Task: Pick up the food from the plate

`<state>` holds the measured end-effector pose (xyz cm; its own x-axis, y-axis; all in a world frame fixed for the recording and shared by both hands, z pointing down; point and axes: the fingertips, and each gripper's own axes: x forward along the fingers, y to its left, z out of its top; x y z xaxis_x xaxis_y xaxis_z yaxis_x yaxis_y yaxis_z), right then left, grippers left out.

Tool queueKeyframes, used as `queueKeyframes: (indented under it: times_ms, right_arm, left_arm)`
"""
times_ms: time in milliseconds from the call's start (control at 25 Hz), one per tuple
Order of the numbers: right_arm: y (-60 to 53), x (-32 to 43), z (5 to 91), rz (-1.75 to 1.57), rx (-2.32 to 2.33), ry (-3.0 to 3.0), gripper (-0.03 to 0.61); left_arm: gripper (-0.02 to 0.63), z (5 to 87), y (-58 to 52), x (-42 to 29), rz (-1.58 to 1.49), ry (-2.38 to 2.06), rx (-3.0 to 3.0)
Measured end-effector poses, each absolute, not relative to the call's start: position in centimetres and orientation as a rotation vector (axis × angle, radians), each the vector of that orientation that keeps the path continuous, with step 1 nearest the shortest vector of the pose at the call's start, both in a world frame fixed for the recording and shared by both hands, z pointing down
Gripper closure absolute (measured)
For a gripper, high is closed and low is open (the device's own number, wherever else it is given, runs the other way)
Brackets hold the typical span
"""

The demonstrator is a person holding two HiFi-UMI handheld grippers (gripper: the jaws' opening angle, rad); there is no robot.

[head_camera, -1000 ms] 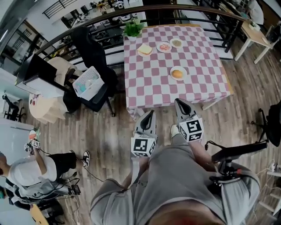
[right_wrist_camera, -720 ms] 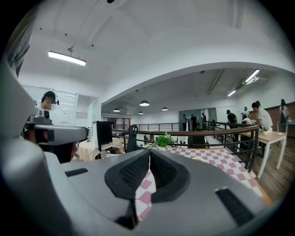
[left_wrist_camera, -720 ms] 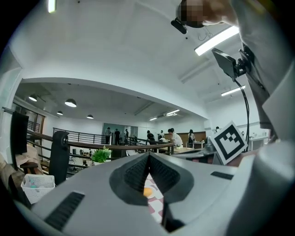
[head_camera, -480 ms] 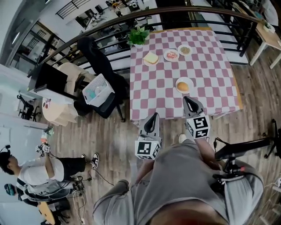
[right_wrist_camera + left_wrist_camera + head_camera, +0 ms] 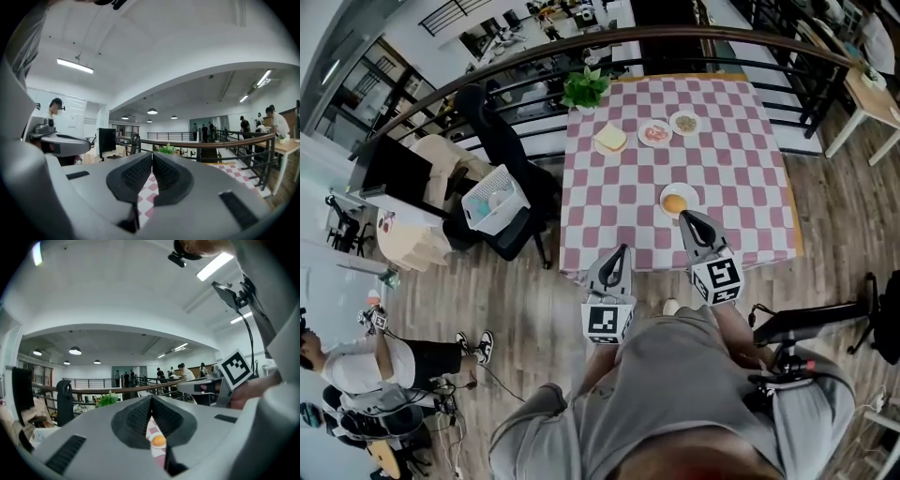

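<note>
A pink-and-white checked table [image 5: 741, 169] carries several plates. The nearest white plate [image 5: 665, 195] holds a round orange bun [image 5: 676, 203]. Farther back lie a bread slice [image 5: 609, 138], a plate of red food [image 5: 654, 132] and a plate of greenish food [image 5: 683, 122]. My right gripper [image 5: 683, 217] is shut and empty, with its tip just short of the bun plate. My left gripper [image 5: 622, 249] is shut and empty at the table's near edge. In the left gripper view the bun [image 5: 159, 441] shows below the closed left gripper [image 5: 151, 401]. The right gripper [image 5: 152, 157] looks over the checked cloth [image 5: 149, 187].
A potted plant [image 5: 584, 87] stands at the table's far left corner, in front of a curved railing [image 5: 487, 75]. A black office chair [image 5: 502, 122] and a white basket [image 5: 494, 199] are left of the table. A person [image 5: 375, 366] sits on the floor at lower left. A black stand [image 5: 797, 323] is at my right.
Both grippers have moved forward toward the table. The right tip now reaches over the near edge beside the bun plate, and the left tip is at the cloth's edge.
</note>
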<state>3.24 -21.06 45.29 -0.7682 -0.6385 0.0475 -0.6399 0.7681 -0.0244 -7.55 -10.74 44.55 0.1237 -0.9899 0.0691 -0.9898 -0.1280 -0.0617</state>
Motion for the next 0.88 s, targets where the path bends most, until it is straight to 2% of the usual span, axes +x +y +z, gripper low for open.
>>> queueKeyframes:
  times_ms: [200,440,880]
  right_arm:
    - [-20.8,3.1,40.6,-0.05,1.064,-3.004,0.563]
    - [-20.7,4.9,33.7,-0.157,1.114,-3.041,0.565]
    - [-21.3,4.2,33.6,-0.162,1.138,-2.983,0.565]
  left_arm:
    - [0.606,37.8,-11.8,-8.5,-0.027,2.0,-2.238]
    - [0.606,34.6,-14.0,-9.6,0.069,1.933,-2.305]
    - [0.606,35.4,-15.5,-11.1,0.152,1.945,-2.386]
